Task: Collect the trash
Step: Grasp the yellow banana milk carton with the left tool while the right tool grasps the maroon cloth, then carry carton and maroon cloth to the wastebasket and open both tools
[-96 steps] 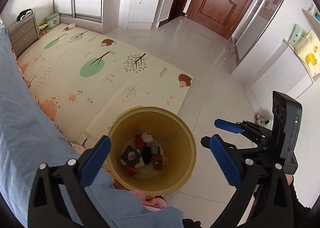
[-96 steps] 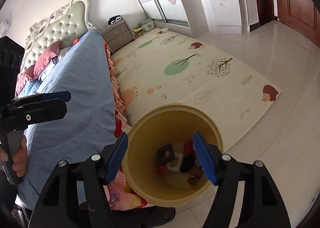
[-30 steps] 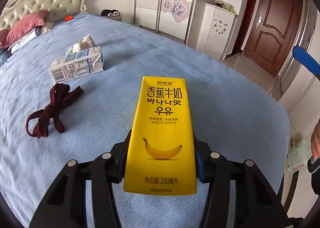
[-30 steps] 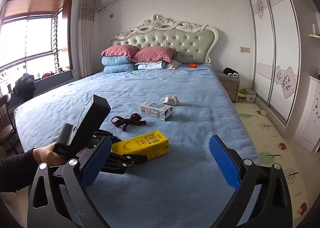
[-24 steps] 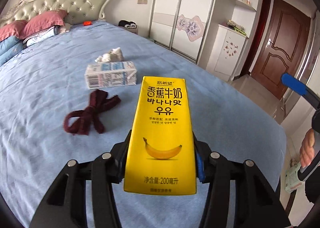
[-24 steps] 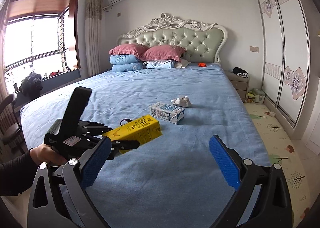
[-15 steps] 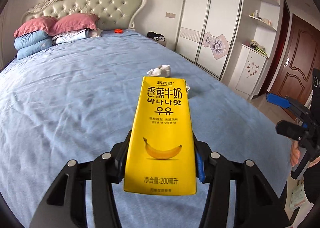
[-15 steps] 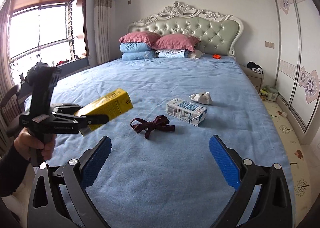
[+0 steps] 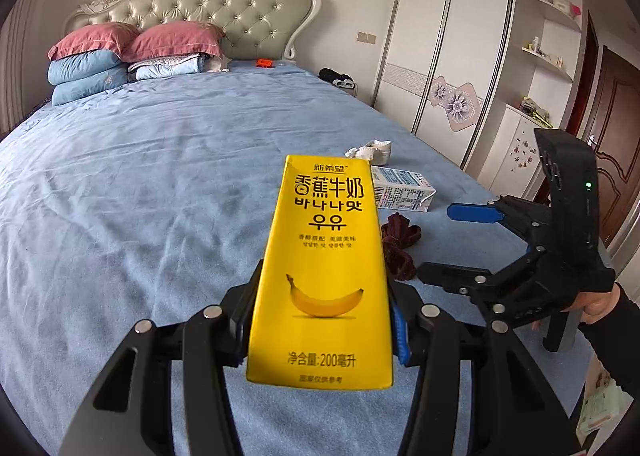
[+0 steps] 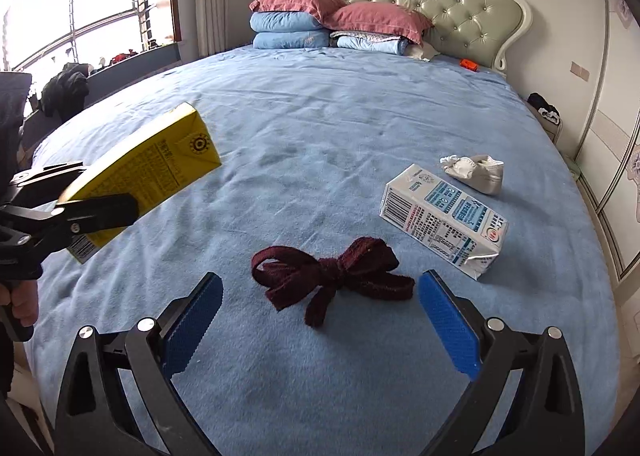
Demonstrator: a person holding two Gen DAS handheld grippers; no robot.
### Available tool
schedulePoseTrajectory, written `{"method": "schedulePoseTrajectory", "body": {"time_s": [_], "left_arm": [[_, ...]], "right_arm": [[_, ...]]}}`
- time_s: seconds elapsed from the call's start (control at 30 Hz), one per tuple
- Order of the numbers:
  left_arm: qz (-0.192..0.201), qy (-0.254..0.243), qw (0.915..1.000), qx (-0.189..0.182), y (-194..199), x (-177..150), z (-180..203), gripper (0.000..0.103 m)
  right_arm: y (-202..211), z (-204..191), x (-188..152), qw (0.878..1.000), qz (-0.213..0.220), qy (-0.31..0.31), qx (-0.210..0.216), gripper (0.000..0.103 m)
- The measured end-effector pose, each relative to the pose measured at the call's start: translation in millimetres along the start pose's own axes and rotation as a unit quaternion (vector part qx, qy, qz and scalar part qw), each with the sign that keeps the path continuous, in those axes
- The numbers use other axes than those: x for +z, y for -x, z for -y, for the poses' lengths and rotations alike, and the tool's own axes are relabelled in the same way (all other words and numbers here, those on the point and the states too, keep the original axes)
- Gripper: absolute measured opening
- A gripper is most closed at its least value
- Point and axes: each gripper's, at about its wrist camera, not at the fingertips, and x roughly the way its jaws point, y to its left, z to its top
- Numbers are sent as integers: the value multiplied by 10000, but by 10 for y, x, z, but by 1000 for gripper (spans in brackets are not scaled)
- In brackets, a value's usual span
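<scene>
The left gripper [image 9: 320, 332] clamps the yellow banana-milk carton [image 9: 324, 268], lifted clear of the blue bedspread [image 10: 320, 128] for binning. At lower centre, the right gripper [image 10: 320, 320] gapes wide, empty, framing the dark red knotted ribbon [image 10: 332, 276], likely next.

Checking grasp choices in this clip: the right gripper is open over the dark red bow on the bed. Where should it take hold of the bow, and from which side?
Probably at the knot in the middle of the dark red bow, coming down from above. The bow lies flat on the blue bedspread, its loops and tails limp, so the bunched knot is the thickest part. The right gripper already has open jaws either side.
</scene>
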Motion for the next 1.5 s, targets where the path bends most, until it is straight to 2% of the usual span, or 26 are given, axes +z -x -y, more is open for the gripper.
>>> {"method": "schedulePoseTrajectory", "body": {"time_s": [0.13,0.17,0.2,0.23,0.27,0.33,0.37,0.43,0.5,0.63,0.8,0.87,0.97,1.03,1.07,1.13,1.27,1.5], "left_arm": [[-29,-24,10000,-2,-98,16,-77,52],[-24,-14,10000,3,-119,18,-98,51],[-27,0,10000,-4,-133,16,-118,51],[-33,15,10000,-18,-152,16,-133,51],[-23,33,10000,-18,-161,14,-144,51],[-23,49,10000,-63,-170,16,-145,49],[-28,46,10000,-80,-176,17,-142,49],[-82,43,9999,-54,-200,14,-123,49],[-165,28,9999,-24,-226,-2,-102,45],[-191,-63,9995,232,-159,-67,-63,46],[-369,-34,9989,288,-111,-166,-104,76],[-572,-69,9977,352,-206,-220,-109,78],[-734,-42,9964,421,-318,-279,-145,77],[-826,33,9958,390,-397,-293,-182,63],[-910,123,9952,338,-439,-298,-207,53],[-919,207,9951,311,-462,-300,-226,52],[-839,34,9961,281,-380,-261,-103,52],[-504,-488,9975,71,-108,-59,511,52]], "right_arm": [[-310,66,92,9992,-348,-145,-88,92],[-380,87,90,9985,-495,-199,-80,84],[-462,102,85,9972,-698,-252,-51,65],[-541,114,67,9954,-910,-305,-61,60],[-565,130,49,9949,-940,-358,-84,58],[-505,127,20,9959,-816,-376,-97,45],[-457,121,11,9965,-762,-328,-31,31],[-340,122,-6,9966,-724,-372,103,30],[-201,142,-28,9966,-644,-459,213,29],[143,150,-41,9987,-347,-351,160,29],[332,134,-58,9992,-233,-266,194,29],[306,96,-52,9991,-238,-267,218,29],[269,64,-55,9986,-263,-321,326,29],[257,28,-50,9984,-276,-308,373,29],[249,0,-49,9985,-270,-291,374,29],[250,-24,-40,9984,-261,-270,411,29],[329,-25,-54,9986,-154,-284,420,29],[908,120,-302,9984,402,-340,198,29]]}}
